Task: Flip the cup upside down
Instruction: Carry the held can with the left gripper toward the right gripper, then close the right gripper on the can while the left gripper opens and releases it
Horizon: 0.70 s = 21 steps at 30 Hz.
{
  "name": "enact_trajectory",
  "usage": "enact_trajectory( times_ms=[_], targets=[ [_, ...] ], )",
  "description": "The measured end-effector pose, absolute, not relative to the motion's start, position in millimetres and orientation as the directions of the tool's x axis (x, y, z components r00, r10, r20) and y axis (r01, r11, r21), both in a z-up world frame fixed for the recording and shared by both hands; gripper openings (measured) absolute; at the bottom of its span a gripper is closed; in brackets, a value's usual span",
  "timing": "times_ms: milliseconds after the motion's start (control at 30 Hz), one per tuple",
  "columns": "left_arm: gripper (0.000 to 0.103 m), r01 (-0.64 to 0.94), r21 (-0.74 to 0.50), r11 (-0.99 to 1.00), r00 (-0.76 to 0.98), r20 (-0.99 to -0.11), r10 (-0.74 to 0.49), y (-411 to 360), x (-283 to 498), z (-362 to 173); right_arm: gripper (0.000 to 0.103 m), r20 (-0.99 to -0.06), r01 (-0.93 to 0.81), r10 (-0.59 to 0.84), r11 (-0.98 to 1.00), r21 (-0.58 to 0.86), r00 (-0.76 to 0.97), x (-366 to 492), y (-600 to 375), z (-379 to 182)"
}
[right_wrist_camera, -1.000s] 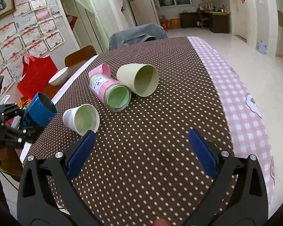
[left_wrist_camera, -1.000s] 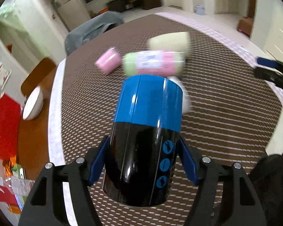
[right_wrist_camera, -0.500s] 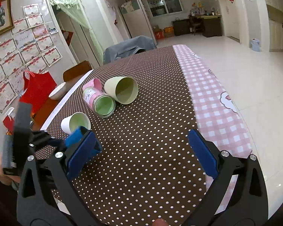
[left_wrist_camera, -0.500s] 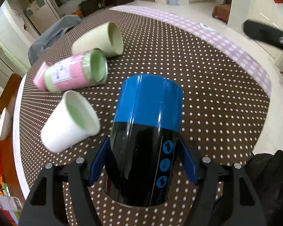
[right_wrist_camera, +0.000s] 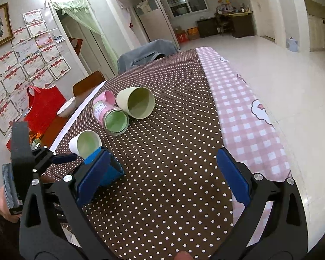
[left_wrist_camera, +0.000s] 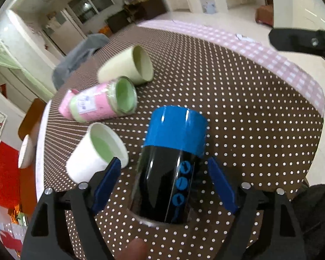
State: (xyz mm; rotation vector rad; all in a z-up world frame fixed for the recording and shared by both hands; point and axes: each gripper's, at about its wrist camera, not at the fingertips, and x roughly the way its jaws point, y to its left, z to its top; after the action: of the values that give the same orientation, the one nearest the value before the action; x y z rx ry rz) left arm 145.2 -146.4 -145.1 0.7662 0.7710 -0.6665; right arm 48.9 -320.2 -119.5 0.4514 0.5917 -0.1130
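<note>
A blue-and-black cup (left_wrist_camera: 171, 164) stands upside down on the dotted brown tablecloth (left_wrist_camera: 249, 112), blue base up. My left gripper (left_wrist_camera: 164, 184) is open, its blue pads a little clear of the cup on both sides. In the right wrist view the cup (right_wrist_camera: 110, 169) shows partly behind my right gripper's left finger. My right gripper (right_wrist_camera: 162, 173) is open and empty above the table's near edge. A white cup (left_wrist_camera: 95, 153), a pink-and-green cup (left_wrist_camera: 104, 101) and a cream cup (left_wrist_camera: 127, 67) lie on their sides beyond.
A pink checked cloth (right_wrist_camera: 244, 112) runs along the table's right side, with the floor beyond. A grey-covered chair (right_wrist_camera: 145, 54) stands at the far end. A white bowl (right_wrist_camera: 66, 108) and a red bag (right_wrist_camera: 43, 106) sit left of the table.
My left gripper has opened and let go of the blue-and-black cup, which now stands on the table. The right gripper has stayed open, shifting slightly.
</note>
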Motion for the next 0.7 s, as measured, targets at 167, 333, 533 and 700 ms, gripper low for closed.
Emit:
enact_trajectory(
  times_ms=[167, 333, 533, 700],
  targets=[
    [0.081, 0.685, 0.340, 0.645, 0.621, -0.735, -0.271, -120, 128, -118, 0.097, -0.531, 0.179, 0.052, 0.910, 0.374, 0.846, 49, -310, -108],
    [0.081, 0.611, 0.286, 0.738, 0.672, -0.680, -0.292, -95, 117, -98, 0.097, -0.492, 0.094, 0.119, 0.918, 0.386, 0.863, 57, -302, -102],
    [0.081, 0.529, 0.252, 0.810, 0.724, -0.633, -0.275, -74, 108, -88, 0.097, -0.477, 0.003, 0.155, 0.950, 0.313, 0.865, 69, -279, -90],
    [0.081, 0.487, 0.208, 0.848, 0.736, -0.620, -0.271, -61, 100, -83, 0.097, -0.521, -0.063, 0.174, 0.973, 0.223, 0.835, 80, -256, -88]
  ],
)
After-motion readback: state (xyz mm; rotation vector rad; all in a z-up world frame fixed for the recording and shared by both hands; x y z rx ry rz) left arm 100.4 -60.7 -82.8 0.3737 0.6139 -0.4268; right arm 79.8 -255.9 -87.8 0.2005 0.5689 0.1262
